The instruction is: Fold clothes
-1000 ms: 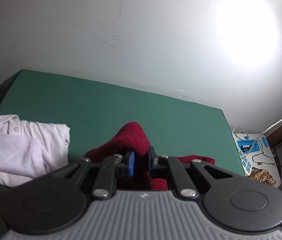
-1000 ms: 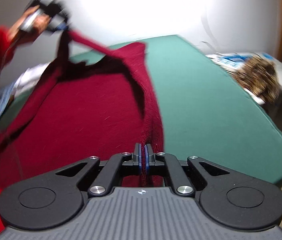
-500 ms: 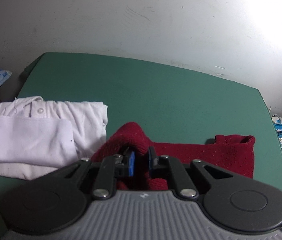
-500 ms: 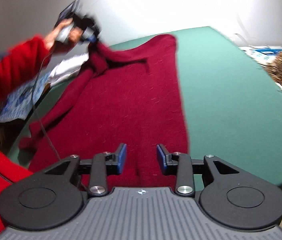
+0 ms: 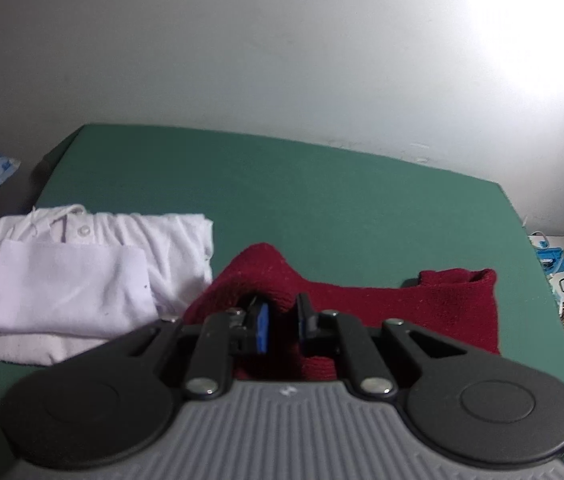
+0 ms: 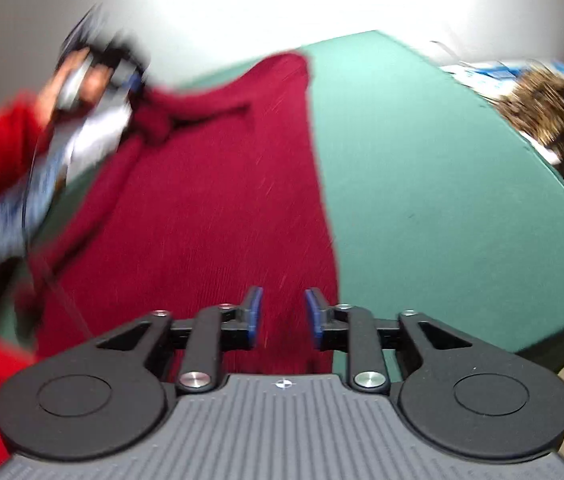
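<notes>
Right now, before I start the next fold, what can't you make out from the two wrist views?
- Left wrist view: the gripper body covers most of the maroon sweater, and the left gripper's fingertips are buried in its bunched fabric.
- Right wrist view: motion blur smears the left gripper and the white garment beside it.
- Right wrist view: the sweater's near hem is hidden under the right gripper.

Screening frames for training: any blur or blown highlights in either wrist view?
Left wrist: sharp; blown-out glare on the wall upper right; red sweater and white garment well exposed. Right wrist: motion blur throughout, worst on the left gripper at upper left; wall overexposed; fisheye bends the green table edge.
</notes>
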The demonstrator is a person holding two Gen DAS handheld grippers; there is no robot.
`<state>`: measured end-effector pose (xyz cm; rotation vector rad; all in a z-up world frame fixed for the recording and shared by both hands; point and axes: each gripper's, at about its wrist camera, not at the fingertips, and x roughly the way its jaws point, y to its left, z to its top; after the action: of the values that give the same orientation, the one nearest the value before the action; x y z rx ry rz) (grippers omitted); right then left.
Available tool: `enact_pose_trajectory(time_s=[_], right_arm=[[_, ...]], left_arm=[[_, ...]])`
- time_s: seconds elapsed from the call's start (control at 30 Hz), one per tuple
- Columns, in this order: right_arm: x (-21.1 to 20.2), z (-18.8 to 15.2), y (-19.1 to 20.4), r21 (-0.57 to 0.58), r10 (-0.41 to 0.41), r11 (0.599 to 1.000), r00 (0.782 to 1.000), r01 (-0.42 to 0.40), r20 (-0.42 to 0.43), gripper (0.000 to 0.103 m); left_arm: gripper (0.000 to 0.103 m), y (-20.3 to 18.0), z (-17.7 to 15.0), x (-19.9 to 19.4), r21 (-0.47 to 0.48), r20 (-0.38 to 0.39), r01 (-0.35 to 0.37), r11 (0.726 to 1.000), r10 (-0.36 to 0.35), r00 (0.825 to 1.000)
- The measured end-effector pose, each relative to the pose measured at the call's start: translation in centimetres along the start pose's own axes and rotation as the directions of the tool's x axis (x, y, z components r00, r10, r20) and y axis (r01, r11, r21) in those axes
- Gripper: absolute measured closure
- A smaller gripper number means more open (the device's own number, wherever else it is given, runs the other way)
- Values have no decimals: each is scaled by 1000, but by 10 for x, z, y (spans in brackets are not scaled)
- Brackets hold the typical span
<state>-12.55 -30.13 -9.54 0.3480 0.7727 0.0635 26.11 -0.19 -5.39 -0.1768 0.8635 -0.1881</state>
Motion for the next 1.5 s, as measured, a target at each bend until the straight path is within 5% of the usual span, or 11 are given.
enact_pose_trajectory(time_s=[0.07,0.17,0.43,0.6,0.83,1.03,1.13,1.23,1.33,1.37,1.5], right_arm=[[6,7,-8,52,-19,998,1000,18,13,71],[16,15,-12,90,-31,996,999,28,35,71],[44,51,-38,133,31,991,999,-36,39,71],[56,85,-59,118,85,989,995,-89,45,68],[103,153,-42,-69,279,958,960,-278,18,62],[172,192,27,-259,440,853,891,-454,-114,55],[211,196,62,-362,434,810,887,-461,-157,40],[241,196,83,-438,391,790,903,-428,-178,44],[257,194,91,-472,338,786,917,-400,-213,88],[262,194,93,-483,320,784,920,-390,-224,93],[220,211,70,-426,436,781,887,-456,-151,94]], left_arm=[[95,-25,-11,-17,102,66,45,994,-52,996],[95,-75,-49,-36,346,129,59,936,-109,986],[83,-172,-195,-46,761,75,84,644,-217,973],[57,-189,-254,-37,837,-3,116,535,-207,978],[44,-176,-257,-53,773,26,74,630,-148,989],[36,-135,-252,-67,519,-21,59,853,-57,998],[33,-116,-254,-74,383,-32,30,923,-19,999],[30,-105,-260,-84,304,-32,-4,953,14,999],[25,-97,-263,-85,279,-37,-36,960,48,998],[25,-95,-265,-86,274,-36,-44,961,56,998],[24,-81,-267,-85,244,-39,-44,969,55,998]])
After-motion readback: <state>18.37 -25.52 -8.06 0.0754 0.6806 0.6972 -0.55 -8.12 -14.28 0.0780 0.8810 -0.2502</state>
